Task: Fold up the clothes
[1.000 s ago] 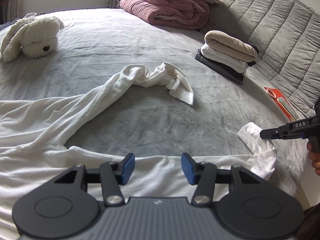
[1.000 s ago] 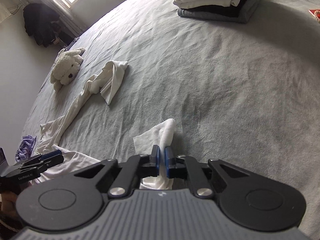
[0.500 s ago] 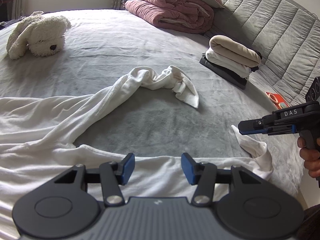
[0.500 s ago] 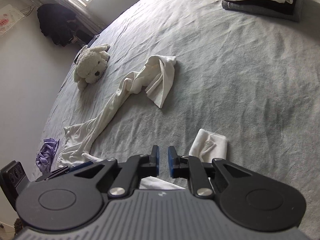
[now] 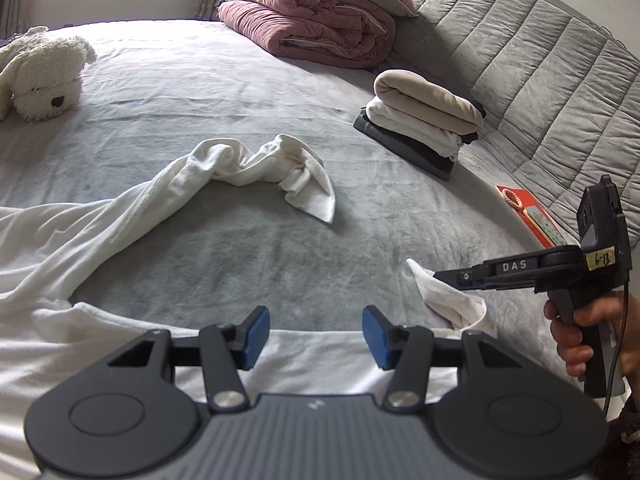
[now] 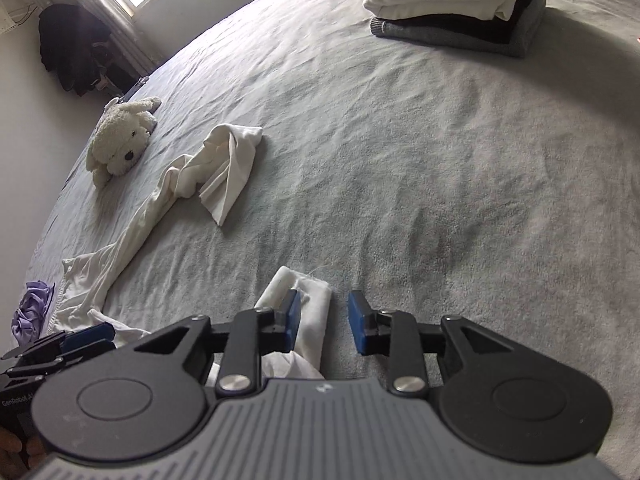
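A white long-sleeved garment [image 5: 80,248] lies spread on the grey bed [image 5: 240,92]. One sleeve [image 5: 308,188] trails crumpled toward the middle. My left gripper [image 5: 315,334] is open above the garment's body, with nothing between its pads. The other sleeve's cuff [image 6: 308,304] lies on the bed under my right gripper [image 6: 324,322]. Its jaws are closing, but a clear gap shows. The cuff lies by the left pad [image 6: 292,318], and neither pad presses on it. The left wrist view shows this gripper [image 5: 440,276] from the side, just above the cuff [image 5: 448,300].
A stack of folded clothes [image 5: 424,124] sits at the far right by the quilted headboard [image 5: 520,60]. A rolled pink duvet [image 5: 316,20] lies at the back. A plush dog [image 5: 40,76] rests far left. A red card [image 5: 532,216] and purple cloth [image 6: 32,312] lie at the edges.
My right gripper let go of the sleeve cuff it was pinching, and its jaws now stand apart over it. The left gripper stayed open over the garment.
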`<state>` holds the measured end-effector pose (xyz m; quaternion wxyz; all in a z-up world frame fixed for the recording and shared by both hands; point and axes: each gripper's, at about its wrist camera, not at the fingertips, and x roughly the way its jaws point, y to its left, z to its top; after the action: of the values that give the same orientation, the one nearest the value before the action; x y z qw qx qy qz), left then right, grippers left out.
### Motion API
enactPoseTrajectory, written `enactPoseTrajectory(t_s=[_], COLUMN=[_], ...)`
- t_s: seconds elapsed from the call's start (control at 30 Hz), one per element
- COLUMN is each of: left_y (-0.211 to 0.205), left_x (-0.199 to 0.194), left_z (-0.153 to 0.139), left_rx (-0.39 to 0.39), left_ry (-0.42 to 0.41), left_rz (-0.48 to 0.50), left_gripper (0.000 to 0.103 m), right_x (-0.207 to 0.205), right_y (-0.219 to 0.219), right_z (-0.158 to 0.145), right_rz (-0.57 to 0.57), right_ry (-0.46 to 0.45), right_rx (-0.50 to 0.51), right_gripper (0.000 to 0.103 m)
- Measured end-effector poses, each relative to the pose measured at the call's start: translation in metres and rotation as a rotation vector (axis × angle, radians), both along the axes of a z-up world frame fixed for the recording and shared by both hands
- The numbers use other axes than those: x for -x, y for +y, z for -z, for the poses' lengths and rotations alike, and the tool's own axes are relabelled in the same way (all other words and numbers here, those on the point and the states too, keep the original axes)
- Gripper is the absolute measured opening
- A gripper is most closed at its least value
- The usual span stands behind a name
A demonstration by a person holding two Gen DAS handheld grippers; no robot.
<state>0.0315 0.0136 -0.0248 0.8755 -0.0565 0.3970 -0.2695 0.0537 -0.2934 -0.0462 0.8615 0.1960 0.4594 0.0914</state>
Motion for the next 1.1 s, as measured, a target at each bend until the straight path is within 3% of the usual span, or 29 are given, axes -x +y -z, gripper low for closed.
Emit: enactPoseTrajectory(t_s=[0.03, 0.07, 0.3, 0.6, 0.73, 0.97, 1.1], left_y=[-0.003, -0.005, -0.011, -0.012, 0.002, 0.051, 0.083], left_x=[0.001, 0.002, 0.003, 0.003, -0.007, -0.022, -0.028], left_z=[0.0, 0.0, 0.005, 0.003, 0.001, -0.001, -0.004], left_rx=[-0.006, -0.012, -0.038, -0.044, -0.038, -0.047, -0.042], left_ry=[-0.005, -0.01, -0.009, -0.018, 0.005, 0.041, 0.056], left_rz=[0.006, 0.012, 0.027, 0.048, 0.009, -0.13, -0.221], left_gripper=[0.052, 0.052, 0.052, 0.052, 0.052, 0.052, 0.052], right_x=[0.0, 0.001, 0.022, 0.056, 0.071, 0.084, 0.083], right_y=[0.002, 0.003, -0.023, -0.053, -0.06, -0.063, -0.059], right_z=[0.001, 0.001, -0.021, -0.052, -0.05, -0.019, -0.018], right_rz=[-0.006, -0.006, 0.086, 0.169, 0.156, 0.099, 0.073], right_ry=[-0.004, -0.01, -0.09, -0.105, -0.063, 0.073, 0.071], right_rx=[0.015, 0.023, 0.1, 0.274, 0.339, 0.375, 0.392], right_gripper=[0.002, 0.002, 0.002, 0.002, 0.002, 0.002, 0.005])
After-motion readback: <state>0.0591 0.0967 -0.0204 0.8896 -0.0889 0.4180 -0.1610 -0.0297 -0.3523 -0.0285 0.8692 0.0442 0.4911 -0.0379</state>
